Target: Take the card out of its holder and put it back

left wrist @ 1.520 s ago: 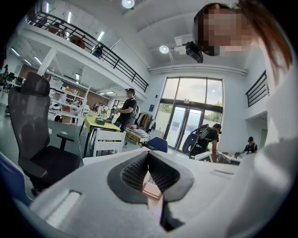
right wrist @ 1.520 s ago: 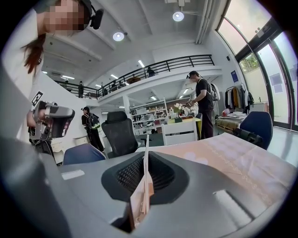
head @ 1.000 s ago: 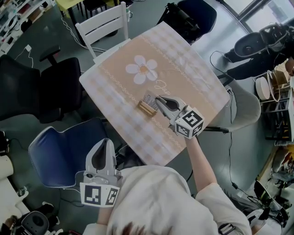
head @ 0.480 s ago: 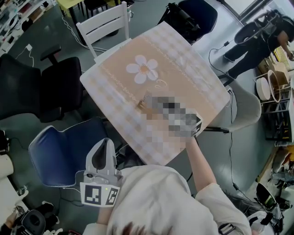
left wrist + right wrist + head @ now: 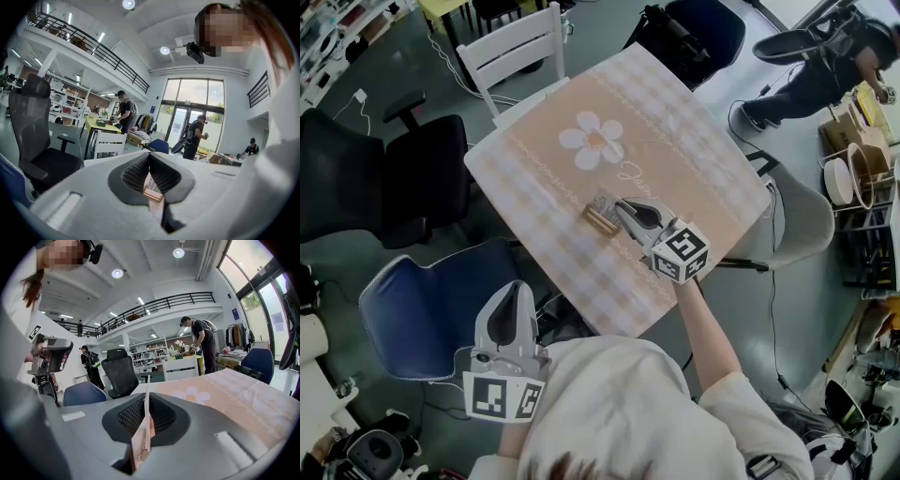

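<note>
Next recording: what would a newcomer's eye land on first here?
The white flower on the checked tablecloth stands out at mid-table. Just below it in the head view, the right tool pinches a thin card edge-on at the wooden holder. The left tool hangs shut off the table's near edge, beside a blue chair.

The head view looks steeply down from above the person at the whole table (image 5: 694, 150), which sits cornerwise in frame with floor and chairs around it. The left gripper view rides the left gripper (image 5: 517, 291) off the table's near edge and looks almost level across the top toward a glass entrance. The right gripper view rides the right gripper (image 5: 620, 202) above the table's middle, close on the card (image 5: 146, 408) in its jaws. It faces the edge by the white chair (image 5: 516, 47). All three views share the tabletop and that chair.
</note>
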`<state>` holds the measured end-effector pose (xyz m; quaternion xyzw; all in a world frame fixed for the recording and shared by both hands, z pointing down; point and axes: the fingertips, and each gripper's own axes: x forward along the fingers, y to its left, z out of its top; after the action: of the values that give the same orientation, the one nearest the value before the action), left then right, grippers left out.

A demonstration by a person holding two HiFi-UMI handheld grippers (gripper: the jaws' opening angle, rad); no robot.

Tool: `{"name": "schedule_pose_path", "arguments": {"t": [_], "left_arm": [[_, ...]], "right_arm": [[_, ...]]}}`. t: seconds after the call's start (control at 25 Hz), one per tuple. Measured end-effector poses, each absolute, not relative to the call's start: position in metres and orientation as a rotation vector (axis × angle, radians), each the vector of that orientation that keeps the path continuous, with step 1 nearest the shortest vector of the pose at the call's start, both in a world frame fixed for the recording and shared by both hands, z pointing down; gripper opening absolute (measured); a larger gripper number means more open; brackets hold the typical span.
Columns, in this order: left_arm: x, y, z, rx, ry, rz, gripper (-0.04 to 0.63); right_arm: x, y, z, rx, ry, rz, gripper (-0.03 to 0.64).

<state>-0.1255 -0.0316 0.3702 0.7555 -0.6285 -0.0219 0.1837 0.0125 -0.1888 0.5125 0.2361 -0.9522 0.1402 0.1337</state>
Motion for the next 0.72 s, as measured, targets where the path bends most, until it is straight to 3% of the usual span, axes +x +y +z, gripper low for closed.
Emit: {"name": "schedule_pose_path", "arguments": {"t": [0.72], "left_arm": [[-0.128,-0.032,0.370,2.127,-1.777,-0.058,0.000]], "right_arm": [[0.012,-0.185,0.531,0.675,-2.756,0.425,0.018]]}}
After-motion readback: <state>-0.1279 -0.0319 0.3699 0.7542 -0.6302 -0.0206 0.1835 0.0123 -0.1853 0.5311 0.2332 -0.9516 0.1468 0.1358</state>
